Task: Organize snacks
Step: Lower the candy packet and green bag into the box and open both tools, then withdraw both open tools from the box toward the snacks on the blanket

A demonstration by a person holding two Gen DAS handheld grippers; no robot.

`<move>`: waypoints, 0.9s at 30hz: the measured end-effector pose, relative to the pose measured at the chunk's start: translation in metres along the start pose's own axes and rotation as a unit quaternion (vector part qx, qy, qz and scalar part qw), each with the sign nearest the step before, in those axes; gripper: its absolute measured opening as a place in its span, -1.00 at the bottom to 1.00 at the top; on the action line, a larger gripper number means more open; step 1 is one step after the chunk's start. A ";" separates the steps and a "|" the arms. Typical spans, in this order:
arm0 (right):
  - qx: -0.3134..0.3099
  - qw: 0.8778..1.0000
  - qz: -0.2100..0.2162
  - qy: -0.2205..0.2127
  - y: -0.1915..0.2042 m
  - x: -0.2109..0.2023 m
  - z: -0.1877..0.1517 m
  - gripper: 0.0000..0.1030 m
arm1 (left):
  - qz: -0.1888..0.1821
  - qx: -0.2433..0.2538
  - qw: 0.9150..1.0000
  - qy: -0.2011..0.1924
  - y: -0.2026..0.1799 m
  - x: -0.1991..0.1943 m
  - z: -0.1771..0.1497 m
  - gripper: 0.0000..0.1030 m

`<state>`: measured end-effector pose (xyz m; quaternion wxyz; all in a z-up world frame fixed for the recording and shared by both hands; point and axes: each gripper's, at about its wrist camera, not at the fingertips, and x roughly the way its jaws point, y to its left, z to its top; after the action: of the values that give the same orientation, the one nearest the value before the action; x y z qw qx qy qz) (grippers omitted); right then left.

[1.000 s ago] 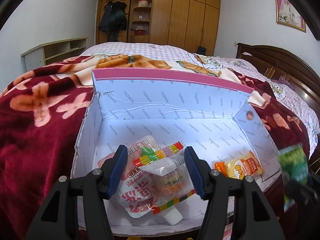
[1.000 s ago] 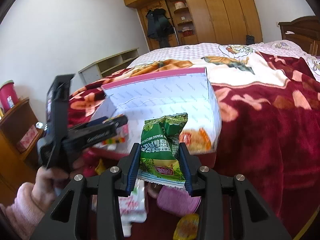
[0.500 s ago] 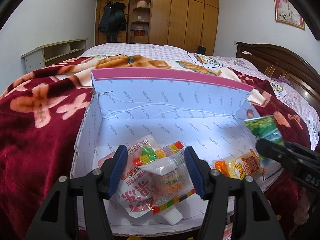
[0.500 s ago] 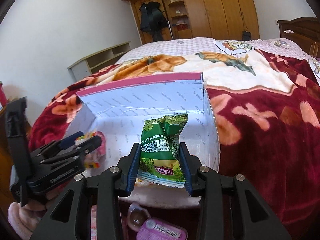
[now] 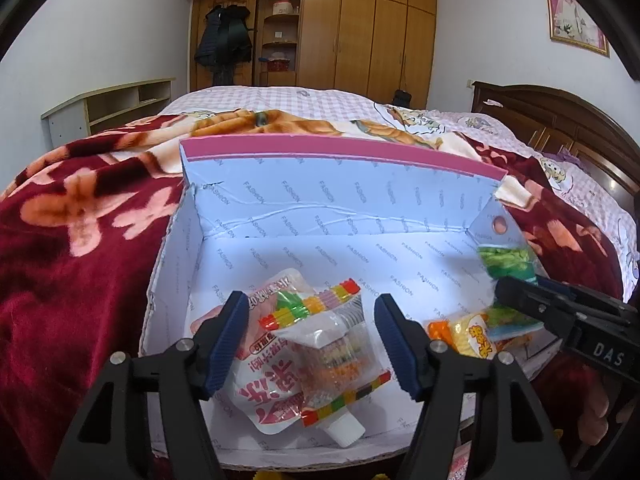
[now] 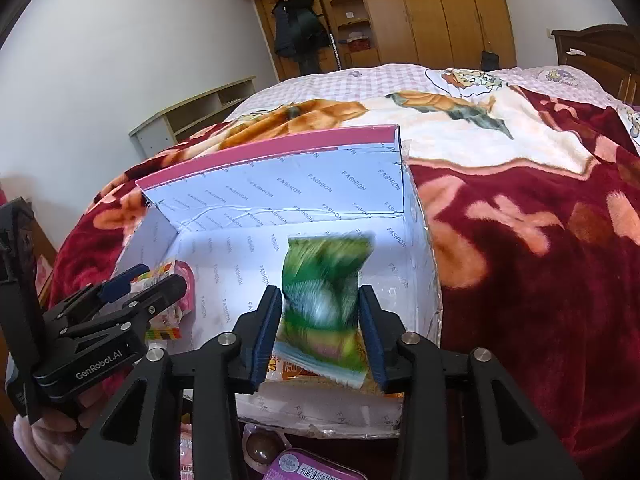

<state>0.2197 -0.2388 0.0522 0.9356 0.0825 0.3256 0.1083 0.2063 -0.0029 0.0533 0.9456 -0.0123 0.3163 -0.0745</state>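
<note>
Carried over the box (image 6: 404,200) on the bed, the green snack packet (image 6: 326,300) drops blurred as the right tool (image 6: 320,330) has just been opening. The left tool (image 5: 310,340), spread, hovers over the candy bag (image 5: 340,344) already inside; one more snack stowed.

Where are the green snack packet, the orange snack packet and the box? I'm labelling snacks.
green snack packet (image 6: 324,280), right wrist view, blurred middle.
orange snack packet (image 5: 474,334), left wrist view, yellow front.
box (image 5: 340,196), left wrist view, back wall.

The word "FASHION" repeats across the box lining (image 5: 320,208). "GenRobot.AI" marks the left gripper (image 6: 120,296); "DAS" marks the right gripper (image 5: 516,300).
</note>
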 end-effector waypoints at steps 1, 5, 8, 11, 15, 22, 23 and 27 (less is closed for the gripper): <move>0.001 1.000 0.001 -0.002 0.000 -0.001 0.000 0.03 | 0.000 0.001 1.000 0.000 0.000 0.000 0.000 0.34; 0.000 1.000 0.007 -0.009 0.004 -0.008 0.001 0.06 | 0.001 0.003 1.000 0.001 -0.001 -0.001 0.000 0.39; -0.006 1.000 0.007 -0.014 0.008 -0.014 0.000 0.08 | 0.002 0.006 1.000 -0.002 -0.003 -0.004 -0.001 0.52; -0.009 1.000 0.010 -0.020 0.011 -0.021 -0.001 0.09 | 0.006 0.011 1.000 -0.011 -0.005 -0.011 -0.002 0.63; -0.008 0.999 0.010 -0.031 0.015 -0.032 -0.003 0.25 | 0.011 0.019 1.000 -0.021 -0.007 -0.021 -0.001 0.69; -0.013 0.999 0.020 -0.042 0.023 -0.050 -0.008 0.26 | 0.003 0.018 0.999 -0.030 -0.009 -0.045 -0.002 0.70; -0.014 0.999 0.020 -0.043 0.024 -0.052 -0.009 0.26 | 0.002 0.017 0.999 -0.030 -0.009 -0.048 -0.001 0.70; -0.014 0.998 0.025 -0.047 0.028 -0.063 -0.015 0.26 | -0.002 0.016 0.999 -0.031 -0.007 -0.062 -0.003 0.70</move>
<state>0.1582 -0.2270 0.0845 0.9480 0.0828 0.2774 0.1320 0.1548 -0.0002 0.0884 0.9549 -0.0006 0.2855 -0.0810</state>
